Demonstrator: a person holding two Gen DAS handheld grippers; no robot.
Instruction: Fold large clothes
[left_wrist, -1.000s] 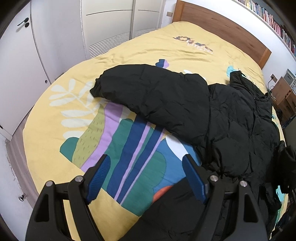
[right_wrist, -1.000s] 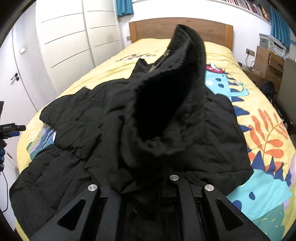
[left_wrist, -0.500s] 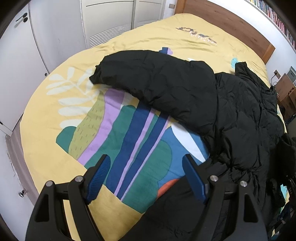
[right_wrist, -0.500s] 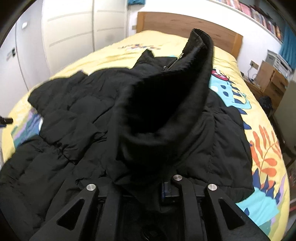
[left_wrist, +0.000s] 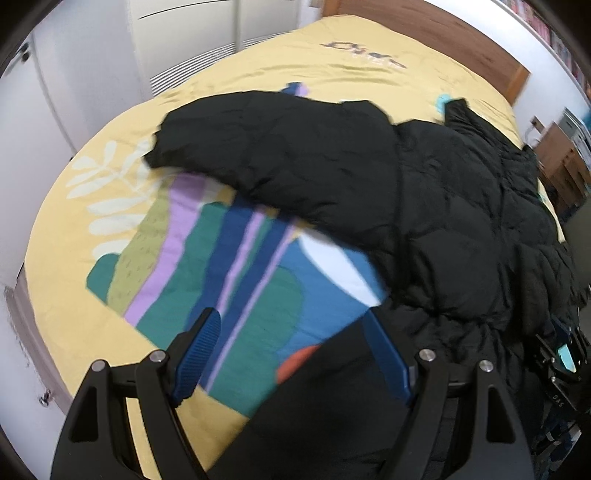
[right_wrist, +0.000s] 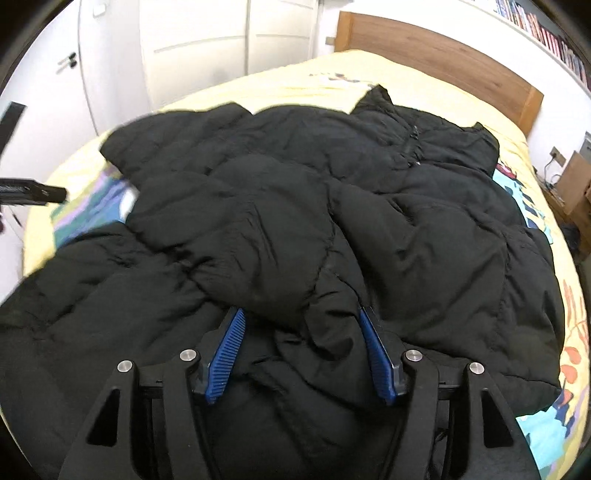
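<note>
Both grippers were empty, which suited a pause between folds. The right gripper (right_wrist: 301, 343) hung low over the jacket (right_wrist: 314, 221) with its jaws spread wide and nothing between them, the blue pads straddling a puffed ridge of cloth near 6 o'clock in its view; whether the pads touched that ridge could not be told. The jacket itself lay across the bed (right_wrist: 295, 77), collar toward the headboard (right_wrist: 443, 55) at about 1 o'clock, one sleeve already laid over the body, so the first fold looked done (judging only from how the cloth lay). The left gripper (left_wrist: 293, 350) stood off the bed's left edge, jaws also wide and holding nothing, over the bare quilt (left_wrist: 229, 266). From there the other sleeve (left_wrist: 280, 155) stretched out toward 10 o'clock, flat on the quilt and well apart from the pads, and the hem lay near 5 o'clock. That position probably served to reach the sleeve cuff next, since it was the part sticking out. Thick, slippery padding would likely spring back, so a deep bite at the cuff seemed wise. White wardrobe doors (left_wrist: 184, 48) stood beyond.
</note>
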